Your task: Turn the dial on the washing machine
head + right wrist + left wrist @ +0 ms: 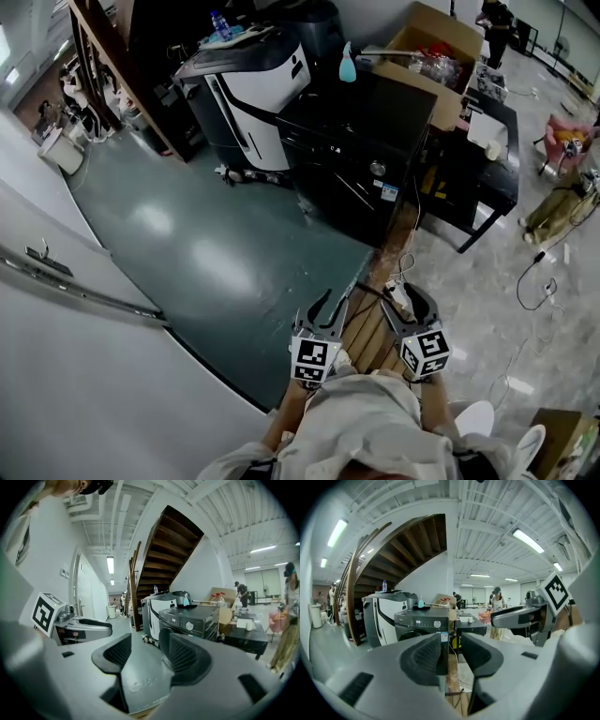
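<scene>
left tongs [333,302] and right tongs [411,300] hang slightly open, holding nothing. the washing machine [361,141] stands well apart at twelve o'clock, its dial [378,168] untouched.

Light: bright, ceiling tubes [528,540] | Glare: sheen on floor [216,272] | Lens: fisheye — dark rounded corners

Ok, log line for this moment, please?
step: approach, dial untouched | left gripper: open, empty | right gripper: open, empty | washing machine: ahead across floor, apart from both grippers
</scene>
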Action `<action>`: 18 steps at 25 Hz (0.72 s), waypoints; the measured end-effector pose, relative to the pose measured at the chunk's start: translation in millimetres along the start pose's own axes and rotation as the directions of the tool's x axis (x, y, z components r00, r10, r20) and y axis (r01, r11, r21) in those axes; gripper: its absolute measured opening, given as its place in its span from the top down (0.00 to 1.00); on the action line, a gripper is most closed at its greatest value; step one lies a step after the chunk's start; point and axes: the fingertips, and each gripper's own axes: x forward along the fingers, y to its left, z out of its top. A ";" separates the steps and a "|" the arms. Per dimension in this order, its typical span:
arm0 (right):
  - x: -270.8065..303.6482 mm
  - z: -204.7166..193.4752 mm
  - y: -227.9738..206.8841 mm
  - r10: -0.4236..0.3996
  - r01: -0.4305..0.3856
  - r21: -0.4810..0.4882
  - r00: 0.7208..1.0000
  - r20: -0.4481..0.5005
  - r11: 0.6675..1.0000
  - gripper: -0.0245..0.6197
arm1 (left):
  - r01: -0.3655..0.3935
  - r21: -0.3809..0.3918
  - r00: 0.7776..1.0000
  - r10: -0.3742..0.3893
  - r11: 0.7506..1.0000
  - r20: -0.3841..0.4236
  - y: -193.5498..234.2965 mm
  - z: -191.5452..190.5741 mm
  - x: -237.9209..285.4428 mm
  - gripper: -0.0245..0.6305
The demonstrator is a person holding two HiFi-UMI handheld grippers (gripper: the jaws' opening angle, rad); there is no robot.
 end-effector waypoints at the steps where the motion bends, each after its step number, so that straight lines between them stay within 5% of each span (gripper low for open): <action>1: 2.0 0.9 0.5 -0.004 0.004 -0.002 1.000 -0.004 1.000 0.57 | 0.005 0.000 1.000 -0.005 1.000 0.002 2.3 1.3 1.4 0.74; 18: 35.5 7.7 -27.5 -0.019 0.019 0.024 1.000 -0.022 1.000 0.57 | 0.036 0.024 0.999 -0.036 0.999 -0.002 18.9 18.6 44.7 0.74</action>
